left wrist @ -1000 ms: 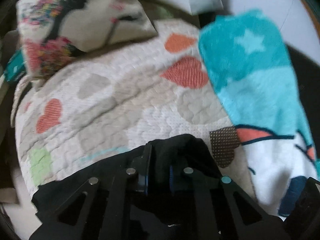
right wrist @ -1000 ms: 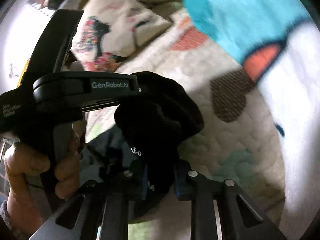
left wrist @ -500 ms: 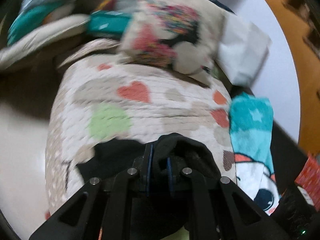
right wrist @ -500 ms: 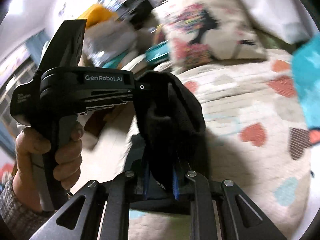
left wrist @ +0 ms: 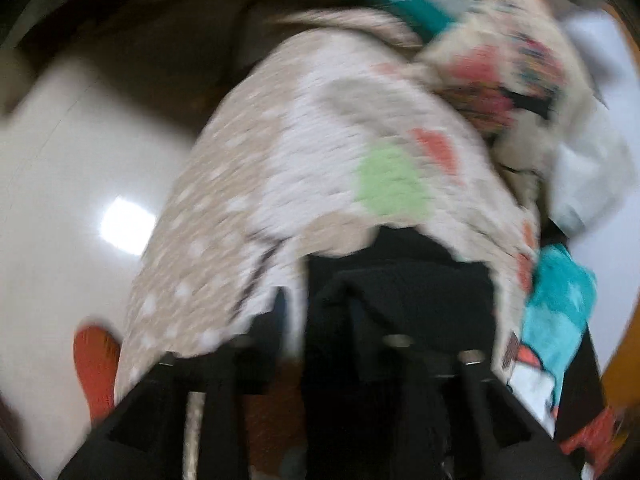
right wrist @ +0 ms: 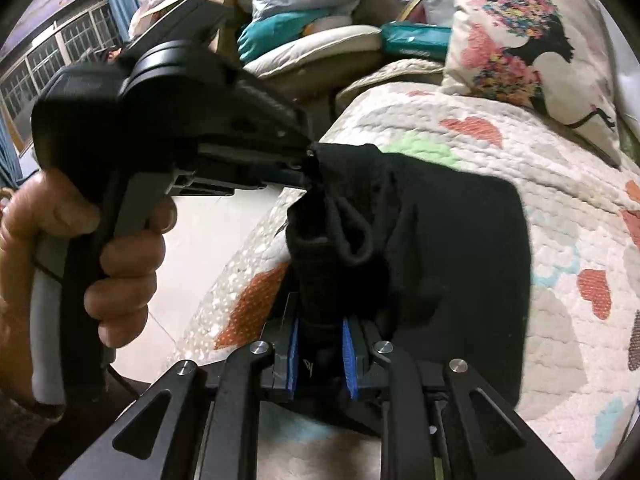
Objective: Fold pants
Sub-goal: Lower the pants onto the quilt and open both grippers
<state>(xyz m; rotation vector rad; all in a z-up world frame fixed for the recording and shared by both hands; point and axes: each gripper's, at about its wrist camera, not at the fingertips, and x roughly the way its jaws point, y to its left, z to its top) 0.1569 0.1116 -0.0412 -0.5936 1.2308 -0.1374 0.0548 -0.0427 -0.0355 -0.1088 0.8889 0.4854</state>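
Observation:
The black pants (right wrist: 452,264) lie bunched on the heart-print quilt (right wrist: 520,152), near its edge by the floor. My right gripper (right wrist: 320,356) has its blue pads pressed on a thick fold of them while its jaws are opening slightly. A hand (right wrist: 120,264) holds my left gripper (right wrist: 306,162), whose tips touch the pants' upper corner. In the blurred left wrist view my left gripper (left wrist: 320,312) is opening. The pants (left wrist: 408,292) rest by its right finger, and quilt (left wrist: 304,168) shows in the gap beside the left finger.
A patterned pillow (right wrist: 528,40) leans at the quilt's far end. A teal blanket (left wrist: 560,312) lies at the right. Shiny pale floor (left wrist: 60,200) runs along the quilt's left edge, with a red object (left wrist: 94,364) on it. Piled bedding and bags (right wrist: 304,8) fill the back.
Both grippers swung the pants across the quilt toward its floor-side edge, and both views rolled. The left jaws, clamped on the cloth before, now stand apart.

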